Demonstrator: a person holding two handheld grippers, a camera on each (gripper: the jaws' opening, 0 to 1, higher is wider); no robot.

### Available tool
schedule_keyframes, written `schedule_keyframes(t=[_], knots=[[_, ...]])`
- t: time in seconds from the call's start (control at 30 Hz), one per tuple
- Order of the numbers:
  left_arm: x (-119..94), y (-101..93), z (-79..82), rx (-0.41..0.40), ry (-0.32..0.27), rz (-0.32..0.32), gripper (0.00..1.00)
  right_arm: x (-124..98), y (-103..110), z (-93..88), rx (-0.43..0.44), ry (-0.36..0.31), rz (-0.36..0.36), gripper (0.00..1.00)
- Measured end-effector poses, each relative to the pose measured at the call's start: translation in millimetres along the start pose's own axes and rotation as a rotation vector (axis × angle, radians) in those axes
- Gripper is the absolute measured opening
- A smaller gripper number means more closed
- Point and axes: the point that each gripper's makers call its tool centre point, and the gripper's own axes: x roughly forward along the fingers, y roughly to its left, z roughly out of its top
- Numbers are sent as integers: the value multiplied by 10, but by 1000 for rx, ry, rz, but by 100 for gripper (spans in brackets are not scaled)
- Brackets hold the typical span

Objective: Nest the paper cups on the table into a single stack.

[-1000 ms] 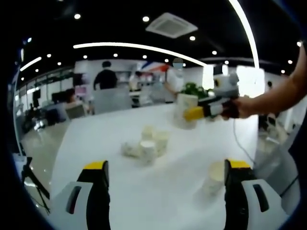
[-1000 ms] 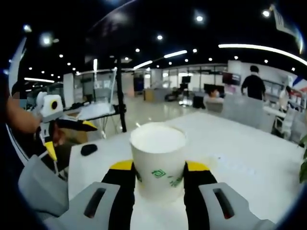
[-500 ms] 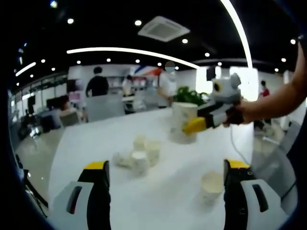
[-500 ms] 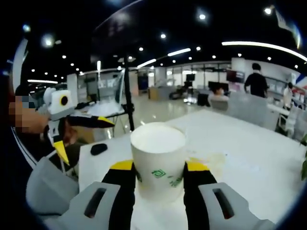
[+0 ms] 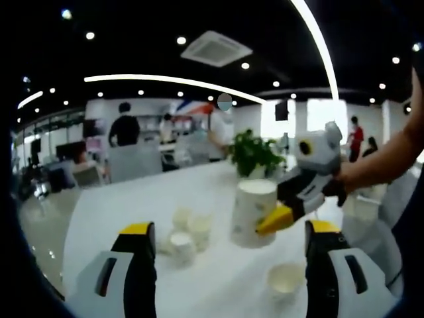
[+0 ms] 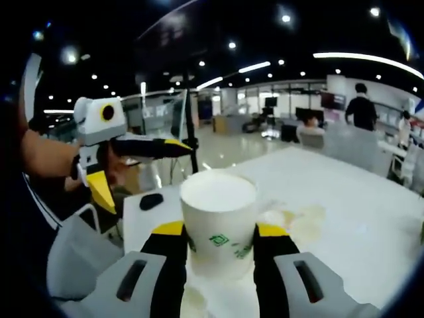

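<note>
the paper cup (image 6: 218, 222) is standing upright, mouth up, clamped between the right hand-held gripper (image 6: 218, 240) jaws above the white bench (image 6: 358, 218). the left hand-held gripper (image 5: 225, 232) is gaping wide, holding nothing, near loose cups (image 5: 185, 233) on the bench.

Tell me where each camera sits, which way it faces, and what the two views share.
Left gripper view: rides the left gripper, jaws open, facing across the white table toward loose cups; a forearm enters right.
Right gripper view: rides the right gripper, facing its held paper cup.
Shared: each shows the other gripper, plus that cup.
</note>
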Motion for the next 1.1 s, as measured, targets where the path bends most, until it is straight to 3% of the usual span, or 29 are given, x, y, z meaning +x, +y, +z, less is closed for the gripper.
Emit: schedule_keyframes(t=[0.1, 0.2, 0.6, 1.1], knots=[[23, -45, 25, -26, -5, -22, 88, -6, 78, -18, 5, 2, 10, 36], [45, -79, 43, -25, 1, -31, 82, -8, 134, -38, 14, 4, 18, 36], [138, -247, 138, -2, -11, -91, 73, -73, 276, -25, 15, 11, 42, 36], [224, -422, 133, 18, 7, -149, 60, -94, 418, 23, -18, 14, 84, 36]])
